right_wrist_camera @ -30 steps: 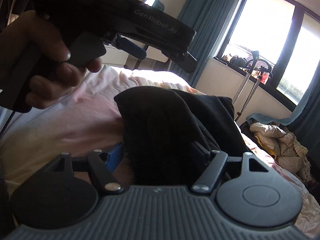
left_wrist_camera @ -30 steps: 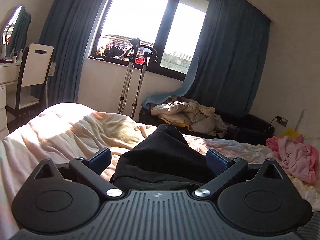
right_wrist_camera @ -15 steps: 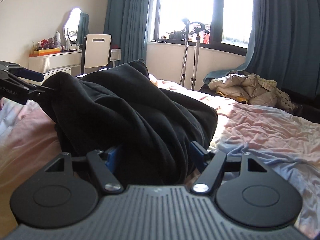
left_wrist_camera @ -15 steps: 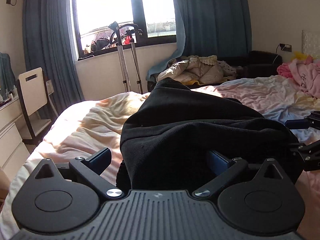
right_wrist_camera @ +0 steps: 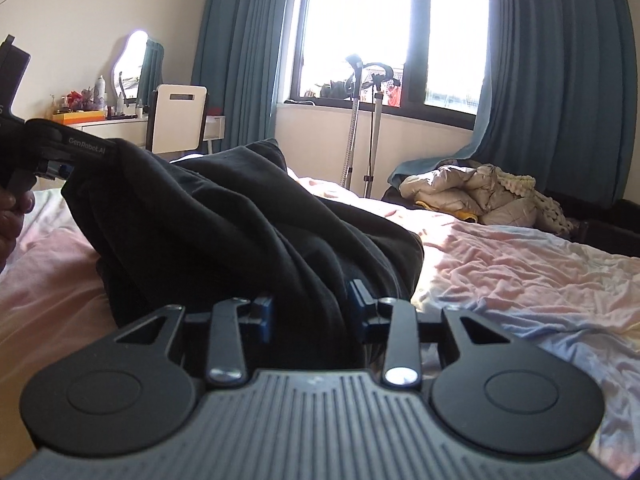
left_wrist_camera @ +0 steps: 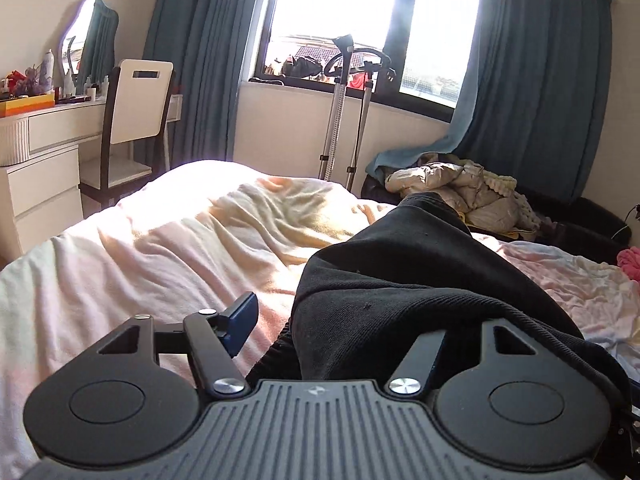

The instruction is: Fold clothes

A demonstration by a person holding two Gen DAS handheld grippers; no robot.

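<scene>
Clothes meant one thing at this moment: a black garment (right_wrist_camera: 224, 216) bunched on the pink bedsheet (right_wrist_camera: 520, 280), lifted at two edges between my claws. My right gripper (right_wrist_camera: 310, 312) had its blue pads drawn in on a thick fold of the cloth, and I judged it a firm pinch, since the fabric filled the gap between them. My left gripper (left_wrist_camera: 340, 320) was harder to read. Its left pad (left_wrist_camera: 240, 318) stood clear of the cloth with sheet showing beside it, while the other finger lay buried under the garment; from the right wrist view the same tool (right_wrist_camera: 60, 152) met the cloth at its upper corner, with my hand (right_wrist_camera: 10, 216) behind it. Whether that claw truly held the cloth or only had it draped over, I could not tell.

I judged the step to be carrying or spreading the garment between two holds. The next move called for tension kept even across both corners, so the cloth could be laid flat and its edges found.

What kind of garment it was stayed unclear: no sleeve, collar or leg could be picked out. A pile of pale bedding (left_wrist_camera: 460, 188) sat beyond the bed, and something pink (left_wrist_camera: 630, 264) was cut off at the edge.
</scene>
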